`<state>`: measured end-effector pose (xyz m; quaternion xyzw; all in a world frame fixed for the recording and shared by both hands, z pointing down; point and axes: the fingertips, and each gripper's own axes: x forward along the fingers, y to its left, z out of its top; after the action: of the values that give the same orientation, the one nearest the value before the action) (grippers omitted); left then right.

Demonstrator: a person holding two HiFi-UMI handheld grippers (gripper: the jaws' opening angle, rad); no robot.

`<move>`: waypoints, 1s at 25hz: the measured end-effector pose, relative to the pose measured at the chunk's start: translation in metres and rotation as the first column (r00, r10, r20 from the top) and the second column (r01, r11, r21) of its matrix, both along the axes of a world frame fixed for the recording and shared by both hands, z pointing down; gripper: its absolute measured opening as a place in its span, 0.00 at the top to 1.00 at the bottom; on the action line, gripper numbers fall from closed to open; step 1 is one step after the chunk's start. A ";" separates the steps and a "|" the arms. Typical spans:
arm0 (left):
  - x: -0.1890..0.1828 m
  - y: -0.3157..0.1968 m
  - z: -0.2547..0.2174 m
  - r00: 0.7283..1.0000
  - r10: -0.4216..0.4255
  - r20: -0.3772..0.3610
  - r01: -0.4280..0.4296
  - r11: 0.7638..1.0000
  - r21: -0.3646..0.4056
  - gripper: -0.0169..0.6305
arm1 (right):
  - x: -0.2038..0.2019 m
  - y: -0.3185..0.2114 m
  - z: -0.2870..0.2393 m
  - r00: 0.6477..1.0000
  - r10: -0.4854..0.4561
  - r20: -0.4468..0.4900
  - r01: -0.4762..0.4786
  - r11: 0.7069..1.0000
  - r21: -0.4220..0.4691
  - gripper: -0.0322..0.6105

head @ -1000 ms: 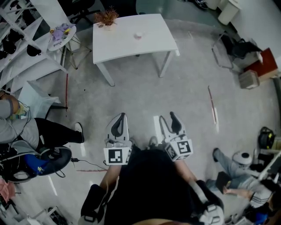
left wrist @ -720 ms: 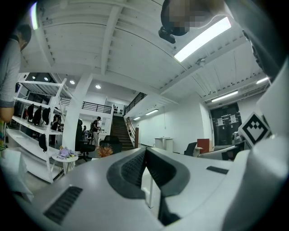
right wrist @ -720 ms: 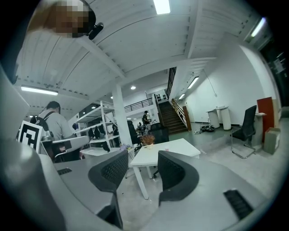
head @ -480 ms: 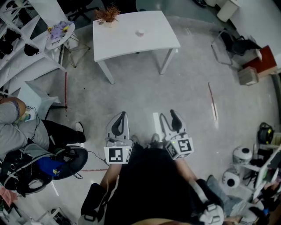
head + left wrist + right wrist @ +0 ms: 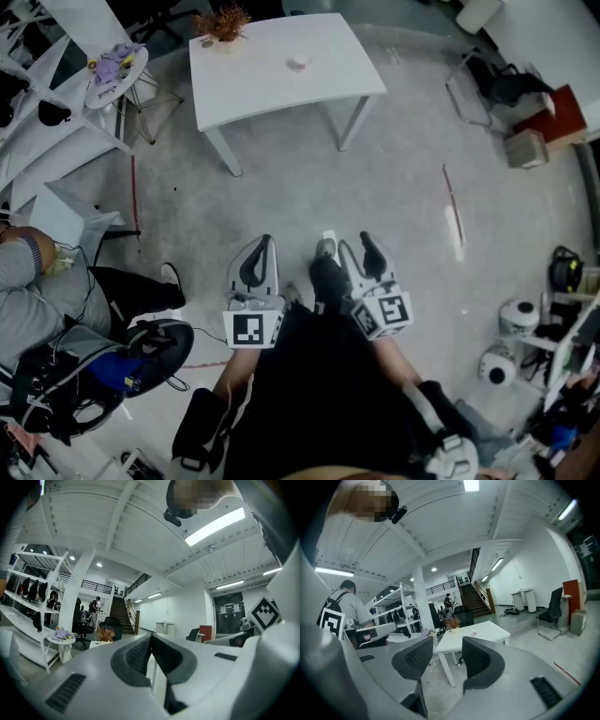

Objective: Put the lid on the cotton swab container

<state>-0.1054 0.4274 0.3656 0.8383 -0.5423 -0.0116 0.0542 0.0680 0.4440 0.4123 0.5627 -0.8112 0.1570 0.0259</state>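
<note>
A small pale cotton swab container (image 5: 298, 63) stands on a white table (image 5: 337, 75) far ahead of me across the floor; I cannot pick out a lid. It shows as a tiny pinkish spot (image 5: 474, 633) in the right gripper view. Both grippers are held close to my body, well short of the table. My left gripper (image 5: 256, 247) is shut, its dark pads (image 5: 140, 653) pressed together on nothing. My right gripper (image 5: 354, 247) is open, with only floor and the table (image 5: 487, 632) seen between its fingers (image 5: 480, 660).
A dried plant (image 5: 223, 21) stands on the table's far left corner. A round side table (image 5: 117, 70) and white shelves stand at the left, where a person sits (image 5: 37, 281). A chair (image 5: 487, 89) and boxes (image 5: 525, 148) are at the right. A red strip (image 5: 453, 206) lies on the floor.
My view has shifted forward and a dark shoe has stepped out between the grippers. The person at the left has moved. Both grippers keep their pose.
</note>
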 end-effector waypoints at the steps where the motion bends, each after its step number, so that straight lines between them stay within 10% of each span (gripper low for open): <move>1: 0.001 -0.006 0.001 1.000 0.001 -0.002 -0.001 1.000 -0.004 0.96 | 0.000 -0.007 0.000 1.000 -0.002 0.006 0.002 1.000 0.001 0.66; 25: 0.063 -0.315 0.001 0.993 -0.083 0.084 0.083 0.997 -0.001 0.96 | 0.049 -0.359 -0.008 0.989 -0.142 0.051 0.140 0.990 0.030 0.66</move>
<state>-0.0422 0.1125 0.3669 0.8147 -0.5785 0.0225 0.0331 0.1173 0.0852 0.4042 0.4998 -0.8514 0.1589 0.0077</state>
